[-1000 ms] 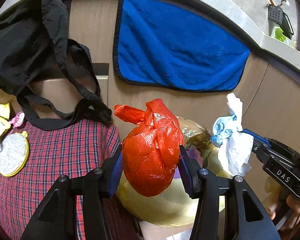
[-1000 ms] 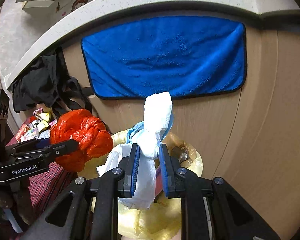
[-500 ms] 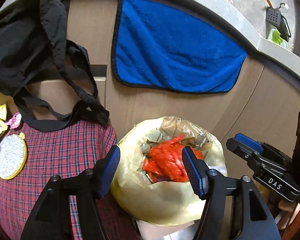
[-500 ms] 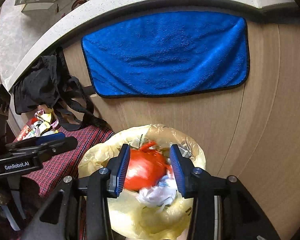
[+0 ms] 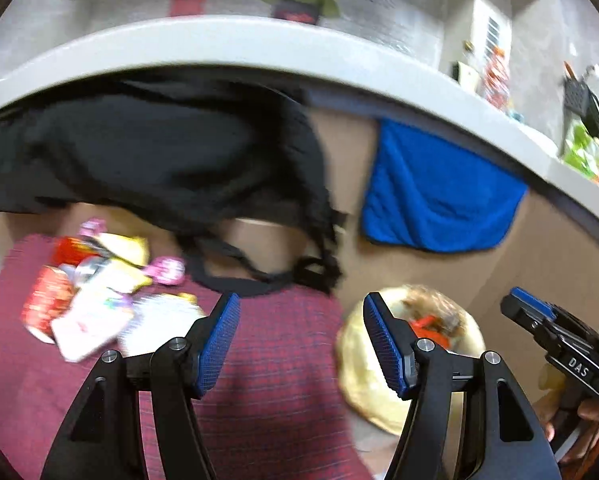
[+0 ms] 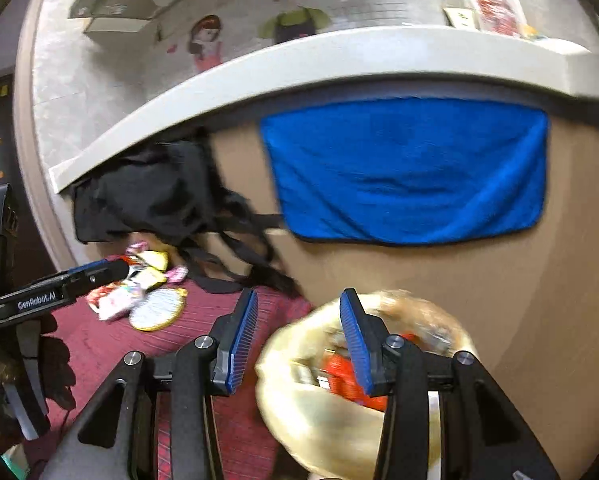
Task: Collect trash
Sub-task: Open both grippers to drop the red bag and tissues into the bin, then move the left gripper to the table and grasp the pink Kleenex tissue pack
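Note:
A yellow trash bag (image 5: 363, 384) (image 6: 319, 404) stands open below the counter, with a red crumpled bag (image 5: 423, 322) (image 6: 339, 372) lying inside it. A blurred pile of colourful wrappers (image 5: 91, 292) (image 6: 139, 284) lies on the red plaid cloth (image 5: 279, 380) to the left. My left gripper (image 5: 301, 340) (image 6: 111, 268) is open and empty, above the cloth between the pile and the bag. My right gripper (image 6: 298, 340) (image 5: 527, 304) is also open and empty, over the bag's left rim.
A black cloth bag (image 5: 159, 160) (image 6: 151, 196) hangs from the white counter edge (image 5: 259, 40) above the wrappers. A blue towel (image 5: 439, 200) (image 6: 407, 168) hangs on the brown cabinet front behind the trash bag. A round silver-and-yellow pad (image 6: 157, 310) lies by the pile.
Both grippers opened and let go: the red bag and the white-and-blue tissue dropped into the yellow bag. Both views then swung left and upward, away from the bag toward the wrapper pile.

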The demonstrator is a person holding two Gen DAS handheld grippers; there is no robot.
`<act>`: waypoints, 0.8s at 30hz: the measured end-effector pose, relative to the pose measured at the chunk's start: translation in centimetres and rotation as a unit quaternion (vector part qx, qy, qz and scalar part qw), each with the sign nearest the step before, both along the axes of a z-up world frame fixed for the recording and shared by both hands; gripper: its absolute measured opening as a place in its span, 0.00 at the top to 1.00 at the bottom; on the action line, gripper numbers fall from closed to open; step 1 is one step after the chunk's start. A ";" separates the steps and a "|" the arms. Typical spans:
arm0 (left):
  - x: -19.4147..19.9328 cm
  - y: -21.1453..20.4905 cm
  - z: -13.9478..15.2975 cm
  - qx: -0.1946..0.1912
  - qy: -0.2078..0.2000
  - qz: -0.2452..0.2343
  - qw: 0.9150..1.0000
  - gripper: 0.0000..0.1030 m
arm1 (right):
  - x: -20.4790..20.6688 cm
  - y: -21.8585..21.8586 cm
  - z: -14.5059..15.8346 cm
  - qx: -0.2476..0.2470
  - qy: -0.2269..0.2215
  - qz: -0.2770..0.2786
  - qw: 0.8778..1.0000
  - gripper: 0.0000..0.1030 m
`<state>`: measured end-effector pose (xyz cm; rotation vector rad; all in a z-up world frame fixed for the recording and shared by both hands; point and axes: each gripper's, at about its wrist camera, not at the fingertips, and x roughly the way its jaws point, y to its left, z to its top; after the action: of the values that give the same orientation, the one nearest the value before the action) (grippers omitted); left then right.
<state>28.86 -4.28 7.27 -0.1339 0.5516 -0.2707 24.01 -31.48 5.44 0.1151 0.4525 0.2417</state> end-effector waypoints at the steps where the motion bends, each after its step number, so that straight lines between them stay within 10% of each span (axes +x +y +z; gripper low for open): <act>1: -0.2 1.4 0.3 0.000 -0.003 0.010 1.000 0.37 | 0.1 1.3 0.3 0.000 -0.001 0.010 1.000 0.61; 9: -1.4 14.1 1.0 -0.008 -0.007 0.098 0.995 0.37 | 1.9 10.8 0.6 0.031 0.008 0.076 0.997 0.61; 24: 4.4 26.4 -8.6 -0.080 0.055 0.122 0.988 0.35 | 6.9 21.3 -6.5 -0.009 0.084 0.115 0.990 0.61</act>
<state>33.27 22.12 -1.32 -0.3704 0.6169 -0.0691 30.94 -10.22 -1.02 0.0646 0.6365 0.4571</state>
